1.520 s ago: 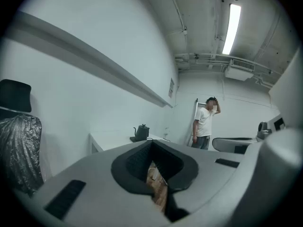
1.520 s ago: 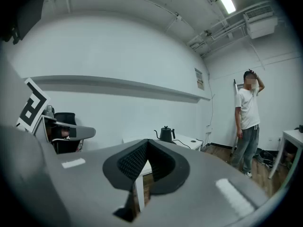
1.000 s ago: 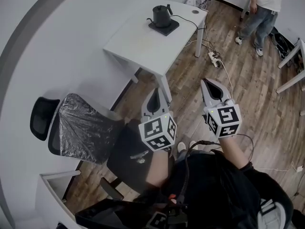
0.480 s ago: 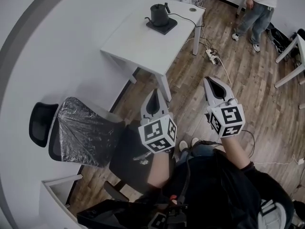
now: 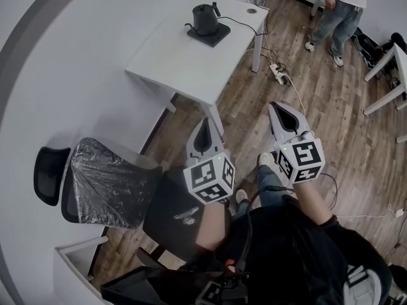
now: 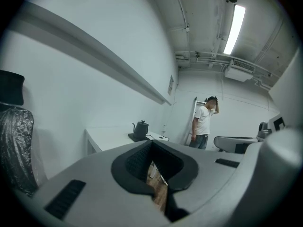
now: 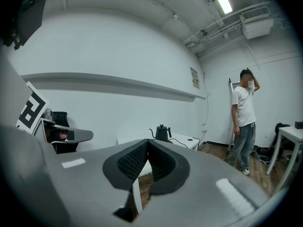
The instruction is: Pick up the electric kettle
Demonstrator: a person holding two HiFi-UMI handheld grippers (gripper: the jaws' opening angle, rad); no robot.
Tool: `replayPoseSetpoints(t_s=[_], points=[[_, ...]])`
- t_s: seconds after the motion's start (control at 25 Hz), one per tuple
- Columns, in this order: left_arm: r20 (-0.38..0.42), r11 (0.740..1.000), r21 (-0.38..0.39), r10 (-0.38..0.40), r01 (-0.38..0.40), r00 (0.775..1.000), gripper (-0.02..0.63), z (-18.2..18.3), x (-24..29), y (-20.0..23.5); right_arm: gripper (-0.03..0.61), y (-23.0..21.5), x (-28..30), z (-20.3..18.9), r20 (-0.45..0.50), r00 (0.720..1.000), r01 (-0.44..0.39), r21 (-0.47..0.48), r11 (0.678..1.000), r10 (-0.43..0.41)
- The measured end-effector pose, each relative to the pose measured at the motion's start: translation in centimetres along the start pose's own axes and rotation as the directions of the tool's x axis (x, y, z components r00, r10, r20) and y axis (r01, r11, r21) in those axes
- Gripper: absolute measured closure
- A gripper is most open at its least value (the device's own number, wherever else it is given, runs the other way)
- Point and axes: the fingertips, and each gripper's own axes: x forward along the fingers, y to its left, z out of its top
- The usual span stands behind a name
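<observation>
Shift: the electric kettle (image 5: pixel 205 19) and white desk (image 5: pixel 178 68) now sit further toward the upper left.
Kettle: upper centre, on the desk's far end.
Left gripper (image 5: pixel 205 124): jaws together, empty.
Right gripper (image 5: pixel 278 110): jaws together, empty.
Cut off: the bystander (image 5: pixel 340 11), by the top right edge.

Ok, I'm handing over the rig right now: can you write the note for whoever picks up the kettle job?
Left gripper: shut, empty, in the air.
Right gripper: shut, empty, beside it.
Electric kettle: on its base at the far end of the white table, well ahead of both grippers.
Done: nothing yet; kettle untouched.
Left: walk up, open a gripper, grasp the kettle, lift it off the base.
</observation>
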Motion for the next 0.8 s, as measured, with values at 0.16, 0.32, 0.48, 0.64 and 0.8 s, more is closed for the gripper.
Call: replayPoseSetpoints(t_s=[0.16, 0.32, 0.48, 0.64, 0.8], points=[[0.001, 1.000, 0.002, 0.015, -0.015, 1.000, 0.614, 0.5, 3.6, -0.8, 0.577, -2.5, 2.8, 0.3, -0.006, 1.000, -0.017, -0.004, 1.000, 0.017], [0.003, 1.000, 0.014, 0.019, -0.019, 1.000, 0.614, 1.3, 8.5, -2.5, 0.577, -6.1, 6.3, 0.9, -0.002, 0.999, -0.032, -0.005, 0.999, 0.032], [0.011, 0.999, 0.030, 0.018, -0.019, 1.000, 0.614, 2.4, 13.2, -4.6, 0.577, -9.9, 9.6, 2.0, 0.010, 0.999, -0.046, 0.001, 0.999, 0.046], [0.013, 0.999, 0.038, -0.003, 0.002, 1.000, 0.614, 3.1, 17.9, -7.5, 0.577, -14.0, 11.9, 3.0, 0.022, 0.999, -0.041, -0.002, 0.999, 0.041], [-0.003, 0.998, 0.044, -0.050, 0.050, 0.999, 0.614, 3.0, 22.4, -11.6, 0.577, -18.8, 13.1, 3.6, 0.023, 1.000, -0.016, -0.002, 1.000, 0.017]])
